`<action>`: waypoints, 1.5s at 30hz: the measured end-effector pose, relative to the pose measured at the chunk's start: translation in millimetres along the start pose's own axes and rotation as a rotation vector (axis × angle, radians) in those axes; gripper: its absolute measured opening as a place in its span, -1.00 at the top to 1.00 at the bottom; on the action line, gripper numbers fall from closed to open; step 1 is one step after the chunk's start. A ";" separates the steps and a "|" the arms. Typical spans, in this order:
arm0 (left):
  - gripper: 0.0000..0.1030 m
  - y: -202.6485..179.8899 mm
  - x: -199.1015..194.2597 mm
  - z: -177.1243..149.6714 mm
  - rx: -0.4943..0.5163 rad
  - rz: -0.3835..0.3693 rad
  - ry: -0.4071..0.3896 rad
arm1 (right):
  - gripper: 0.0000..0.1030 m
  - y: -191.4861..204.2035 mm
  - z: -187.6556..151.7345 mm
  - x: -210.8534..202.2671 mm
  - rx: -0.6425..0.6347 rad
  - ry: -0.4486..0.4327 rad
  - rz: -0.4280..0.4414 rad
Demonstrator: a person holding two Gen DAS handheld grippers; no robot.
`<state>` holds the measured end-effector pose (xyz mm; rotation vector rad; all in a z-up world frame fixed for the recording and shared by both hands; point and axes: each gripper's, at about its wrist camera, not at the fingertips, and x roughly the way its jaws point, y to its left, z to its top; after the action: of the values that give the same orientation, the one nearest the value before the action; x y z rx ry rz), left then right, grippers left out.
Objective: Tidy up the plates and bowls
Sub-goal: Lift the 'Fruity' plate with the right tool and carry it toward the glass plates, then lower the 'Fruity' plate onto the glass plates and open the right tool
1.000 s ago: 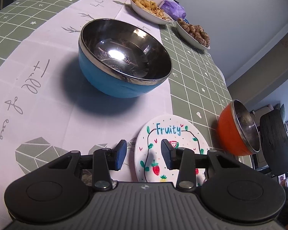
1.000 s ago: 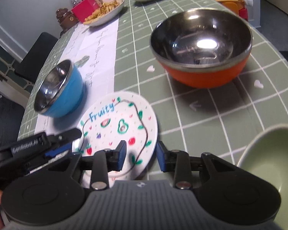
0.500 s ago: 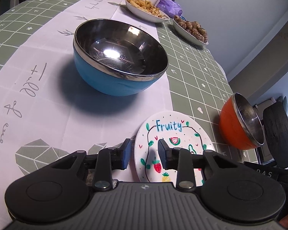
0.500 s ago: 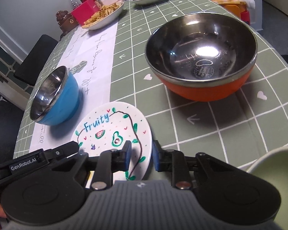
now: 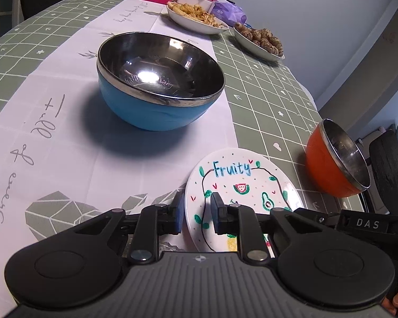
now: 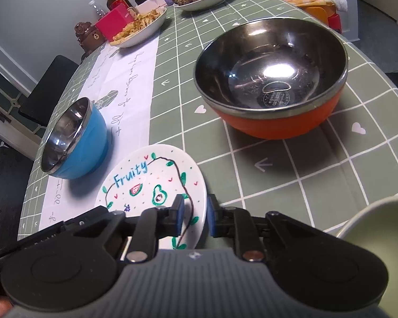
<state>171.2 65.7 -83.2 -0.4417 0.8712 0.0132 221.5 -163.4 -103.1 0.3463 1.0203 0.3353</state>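
From my seat, the bench (image 5: 265,84) fills both views. Ahead of my right fingers and a little to their right sits the orange bowl (image 6: 273,79), upright and empty; ahead of my left fingers, slightly to their left, sits the blue bowl (image 5: 159,79), also empty. The green bowl (image 6: 384,241) shows only as a rim off to the right of my right fingers. The Fruity plate (image 5: 241,185) lies flat on the bench right at both sets of tips.

Over the last second both pairs have narrowed and dropped lower toward the plate. The left gripper (image 5: 197,213) now straddles the plate's left edge, its fingers partly parted and not yet clenched on it. The right gripper (image 6: 194,217) straddles the plate's right edge the same way, gap small but unclosed. I cannot tell whether any pad touches the rim.

I judge this as lining up a two-sided lift of the plate, with the grasp itself not yet made and the bowls untouched.
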 end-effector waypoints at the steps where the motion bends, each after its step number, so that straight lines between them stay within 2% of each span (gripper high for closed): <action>1: 0.56 -0.2 -0.1 0.2 -0.002 0.001 0.000 | 0.76 0.0 -0.1 0.1 0.000 -0.001 -0.001; 9: 0.56 1.2 -11.5 4.6 -0.036 -0.011 -0.032 | 0.80 -0.7 7.8 -10.3 0.032 -0.033 0.040; 19: 0.56 -8.5 -46.6 10.0 -0.014 0.001 -0.074 | 0.84 8.3 10.0 -37.7 0.044 -0.072 0.104; 29: 0.56 1.4 -82.4 -0.6 -0.031 0.031 -0.093 | 0.85 23.1 -8.0 -59.4 0.007 -0.051 0.182; 41: 0.56 34.0 -122.7 -33.9 -0.089 0.073 -0.104 | 0.85 49.4 -41.6 -71.1 -0.074 0.003 0.273; 45: 0.56 40.4 -131.5 -43.3 -0.109 0.063 -0.114 | 0.85 54.6 -53.5 -74.4 -0.103 -0.003 0.280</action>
<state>46.3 107.8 -24.9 -0.5109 0.7737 0.1430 133.2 -139.7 -48.3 0.3970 0.9486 0.6377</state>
